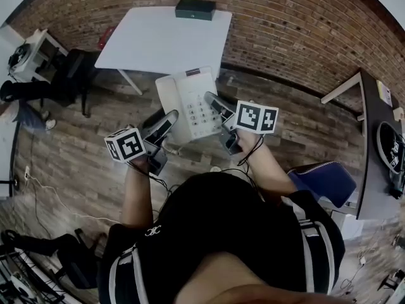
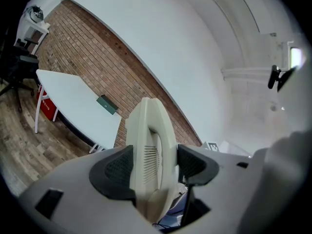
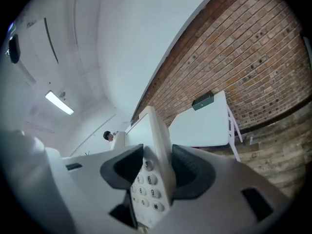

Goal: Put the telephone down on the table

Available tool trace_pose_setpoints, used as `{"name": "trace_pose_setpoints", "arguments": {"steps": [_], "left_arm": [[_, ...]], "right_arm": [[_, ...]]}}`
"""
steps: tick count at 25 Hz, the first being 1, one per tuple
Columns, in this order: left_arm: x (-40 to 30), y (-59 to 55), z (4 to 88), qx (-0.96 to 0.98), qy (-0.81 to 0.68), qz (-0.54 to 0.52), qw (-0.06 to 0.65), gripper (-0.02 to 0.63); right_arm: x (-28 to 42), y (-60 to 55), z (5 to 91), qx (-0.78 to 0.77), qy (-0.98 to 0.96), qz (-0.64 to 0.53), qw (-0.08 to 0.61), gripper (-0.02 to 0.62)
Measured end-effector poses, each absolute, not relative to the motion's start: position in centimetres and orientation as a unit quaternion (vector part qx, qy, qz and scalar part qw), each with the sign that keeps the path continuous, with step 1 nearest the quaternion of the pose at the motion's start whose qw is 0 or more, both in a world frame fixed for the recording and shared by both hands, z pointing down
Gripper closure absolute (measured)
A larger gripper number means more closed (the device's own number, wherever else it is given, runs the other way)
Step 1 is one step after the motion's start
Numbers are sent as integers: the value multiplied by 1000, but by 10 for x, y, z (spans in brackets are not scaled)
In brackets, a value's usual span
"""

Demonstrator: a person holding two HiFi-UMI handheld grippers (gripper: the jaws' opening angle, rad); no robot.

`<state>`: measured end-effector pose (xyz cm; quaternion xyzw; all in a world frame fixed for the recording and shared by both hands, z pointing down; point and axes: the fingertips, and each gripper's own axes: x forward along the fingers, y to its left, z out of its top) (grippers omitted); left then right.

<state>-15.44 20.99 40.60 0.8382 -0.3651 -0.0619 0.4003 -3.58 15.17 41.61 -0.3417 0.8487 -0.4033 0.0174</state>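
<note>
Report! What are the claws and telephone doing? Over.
Left claw, right claw shut on telephone. Above floor, short of table. Dark box on table's far edge.

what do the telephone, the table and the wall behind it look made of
The telephone: probably moulded plastic, cream, smooth with a dull sheen; moulded grille slots and keys.
The table: top looks like white laminate or painted board, flat and matte; cannot tell which.
The wall: bare red-brown brick, rough, with visible mortar lines.
</note>
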Motion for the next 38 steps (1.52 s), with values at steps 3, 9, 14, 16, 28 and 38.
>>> {"name": "trace_pose_setpoints", "arguments": {"steps": [3, 9, 14, 16, 28, 38], "left_arm": [[-152, 214, 409, 837, -366, -61, 402, 321], [-141, 216, 411, 836, -366, -59, 405, 321], [-124, 206, 412, 835, -366, -59, 407, 322], [-118, 203, 412, 835, -365, -60, 407, 322], [-91, 186, 415, 835, -371, -67, 401, 322], [-96, 154, 422, 837, -371, -69, 396, 322]], "right_arm": [[-33, 156, 419, -344, 847, -406, 20, 422], [-23, 158, 423, -344, 846, -408, 15, 419], [-7, 147, 424, -342, 847, -406, 15, 419], [-1, 143, 424, -340, 848, -406, 15, 419], [25, 124, 425, -333, 853, -402, 13, 419], [20, 92, 431, -333, 856, -395, 13, 419]]}}
